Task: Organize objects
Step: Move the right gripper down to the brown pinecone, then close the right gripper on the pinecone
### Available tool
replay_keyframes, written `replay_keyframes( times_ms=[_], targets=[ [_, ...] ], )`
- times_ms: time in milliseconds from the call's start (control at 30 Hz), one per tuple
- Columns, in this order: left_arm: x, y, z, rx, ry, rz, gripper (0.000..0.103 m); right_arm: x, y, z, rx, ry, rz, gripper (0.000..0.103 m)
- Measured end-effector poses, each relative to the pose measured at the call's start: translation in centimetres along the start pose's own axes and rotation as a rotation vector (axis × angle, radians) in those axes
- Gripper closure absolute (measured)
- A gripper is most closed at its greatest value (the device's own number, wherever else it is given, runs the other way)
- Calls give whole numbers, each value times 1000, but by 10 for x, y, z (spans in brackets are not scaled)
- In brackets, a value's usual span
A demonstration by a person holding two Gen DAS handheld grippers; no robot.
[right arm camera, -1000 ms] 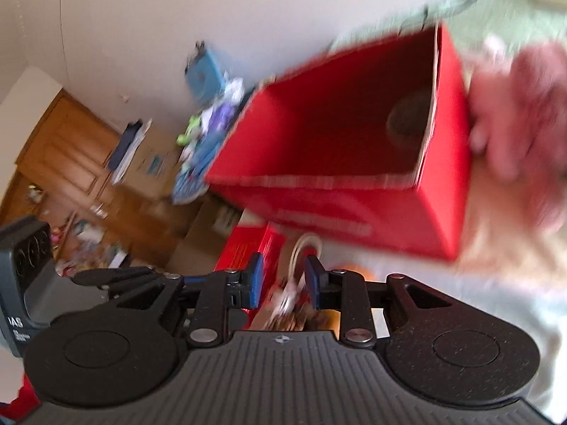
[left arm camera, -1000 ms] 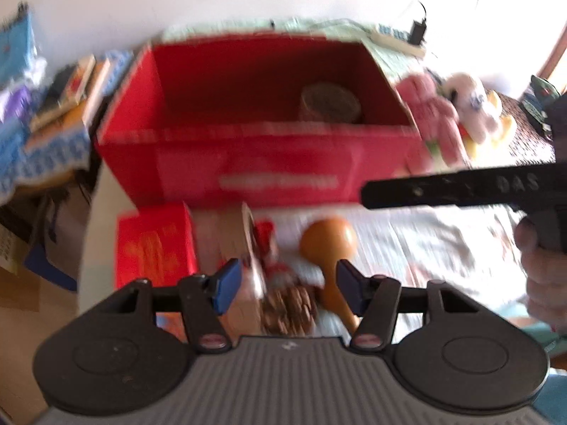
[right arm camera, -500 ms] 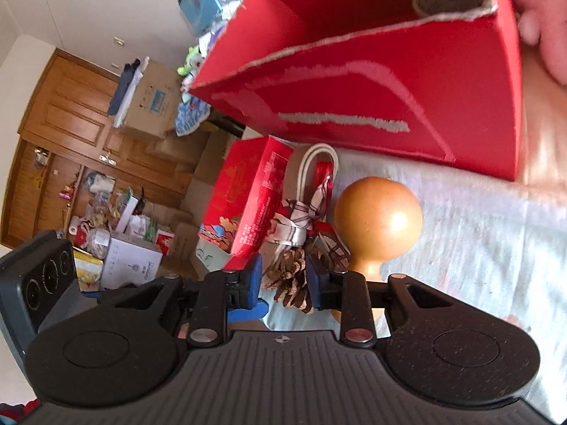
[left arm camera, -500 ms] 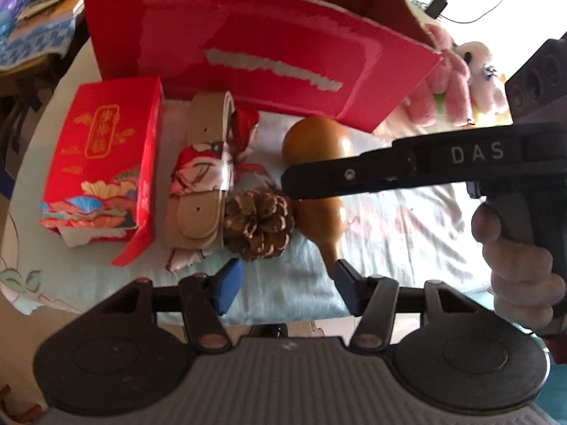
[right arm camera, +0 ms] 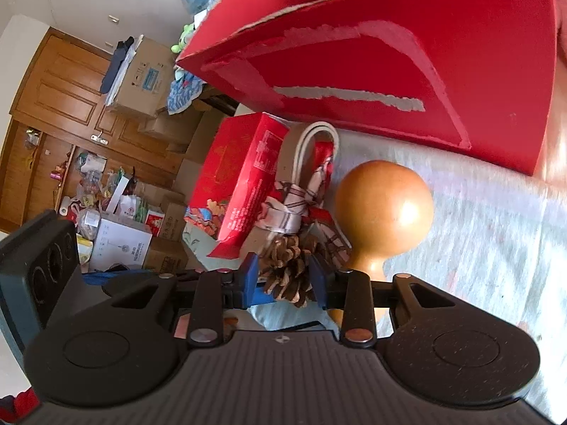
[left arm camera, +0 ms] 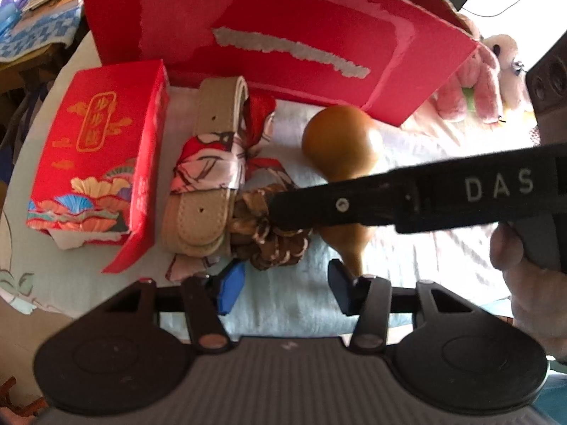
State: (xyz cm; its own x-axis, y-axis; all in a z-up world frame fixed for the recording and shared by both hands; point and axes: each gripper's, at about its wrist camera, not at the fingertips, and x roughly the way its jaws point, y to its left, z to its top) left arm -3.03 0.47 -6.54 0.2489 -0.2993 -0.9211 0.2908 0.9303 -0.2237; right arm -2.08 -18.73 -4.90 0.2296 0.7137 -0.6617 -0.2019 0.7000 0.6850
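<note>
Reaching across the cloth, the right gripper sets its blue pads on either side of the pine cone; the jaws are narrow and appear to touch the scales, though a firm grip cannot be confirmed. The left gripper hangs above the near edge of the cloth, jaws wide, holding nothing.

Progress, as a judgement: the task is at an early stage. The large red box stands beyond both grippers; a round container edge shows just inside its rim in the right wrist view, so one item appears stored. Left outside, ahead of the left gripper: the small red carton to the left; the beige belt with a patterned scarf beside it; the pine cone touching the belt end; the brown gourd to the right of the cone; plush toys beyond, far right.

Compared with half a second ago: the right gripper has moved forward and lower, so the cone now sits between its pads rather than ahead of them; the left gripper has come closer to the objects, jaws unchanged; the objects themselves have not shifted.
</note>
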Motion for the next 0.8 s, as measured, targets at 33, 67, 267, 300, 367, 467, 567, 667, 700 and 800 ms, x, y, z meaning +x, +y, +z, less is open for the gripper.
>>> replay_keyframes(
  times_ms=[33, 67, 267, 300, 367, 467, 567, 667, 700, 800],
  targets=[
    [1, 1, 1, -9, 1, -1, 52, 2, -1, 0, 1, 8, -4, 68],
    [1, 1, 2, -16, 0, -3, 52, 2, 0, -2, -6, 6, -6, 69],
    [-1, -6, 1, 13, -6, 16, 53, -4, -1, -8, -25, 5, -11, 76],
    [-3, -8, 1, 18, -10, 14, 53, -5, -1, -9, -26, 4, -7, 77],
    [-7, -10, 0, 24, -9, 4, 56, -7, -1, -10, -18, 3, -5, 79],
    [-15, -18, -1, 44, -17, 4, 57, -15, 3, -12, -33, -7, 11, 79],
    [-15, -21, 2, 58, -25, 10, 57, -19, 5, -12, -44, -22, 1, 80],
    [-9, -18, 6, 37, -10, -3, 57, -13, 4, -13, -35, -19, -5, 89],
    [-11, -19, 2, 43, -20, 0, 56, -15, 4, -14, -38, -26, -3, 88],
    [-21, -22, 5, 77, -59, 13, 56, -22, 6, -16, -53, -43, -3, 88]
  ],
)
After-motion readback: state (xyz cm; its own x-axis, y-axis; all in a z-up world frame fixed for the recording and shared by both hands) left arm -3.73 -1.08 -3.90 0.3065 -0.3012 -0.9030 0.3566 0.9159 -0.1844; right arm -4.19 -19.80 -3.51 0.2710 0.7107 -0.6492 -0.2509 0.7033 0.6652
